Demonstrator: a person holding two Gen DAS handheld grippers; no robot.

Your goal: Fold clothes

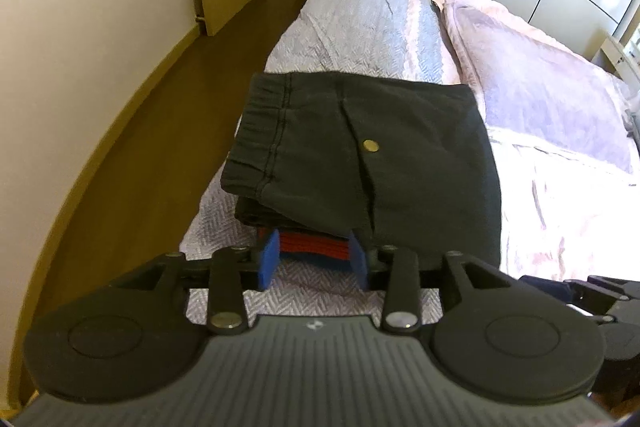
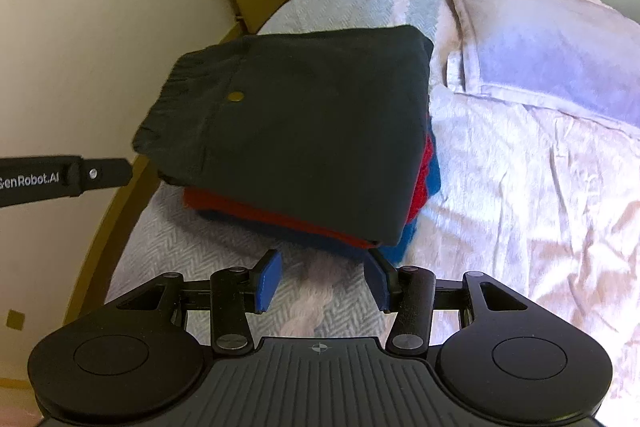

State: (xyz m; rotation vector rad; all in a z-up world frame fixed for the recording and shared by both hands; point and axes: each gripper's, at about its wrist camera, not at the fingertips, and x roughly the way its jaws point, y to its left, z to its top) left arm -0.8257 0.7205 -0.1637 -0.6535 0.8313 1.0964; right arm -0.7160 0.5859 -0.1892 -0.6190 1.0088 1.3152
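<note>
Left wrist view: the left gripper (image 1: pixel 314 259) sits low over the bed (image 1: pixel 360 11), its jaws spread with nothing between them. Its blue pads (image 1: pixel 268 259) reach the near side of a folded stack by the bed's left edge. On top lie the black shorts (image 1: pixel 360 151), folded flat, waistband toward the left edge, with a brass snap (image 1: pixel 371 145) on a pocket flap. Under them a red garment (image 1: pixel 316 245) shows as a ribbed strip between the pads. A pink blanket (image 1: pixel 560 211) covers the right part of the bed, with a pillow (image 1: pixel 536 83) beyond it. Part of the right gripper (image 1: pixel 592 291) shows at the right edge of the view.

Right wrist view: the right gripper (image 2: pixel 322 281) is at the stack's near right corner, jaws spread and empty; the right pad is just beside the stack. The shorts (image 2: pixel 304 123) top the stack, the red garment (image 2: pixel 280 213) beneath, a blue garment (image 2: pixel 400 247) at the bottom. The left gripper's arm (image 2: pixel 64 179) enters from the left, its tip near the waistband.
</note>
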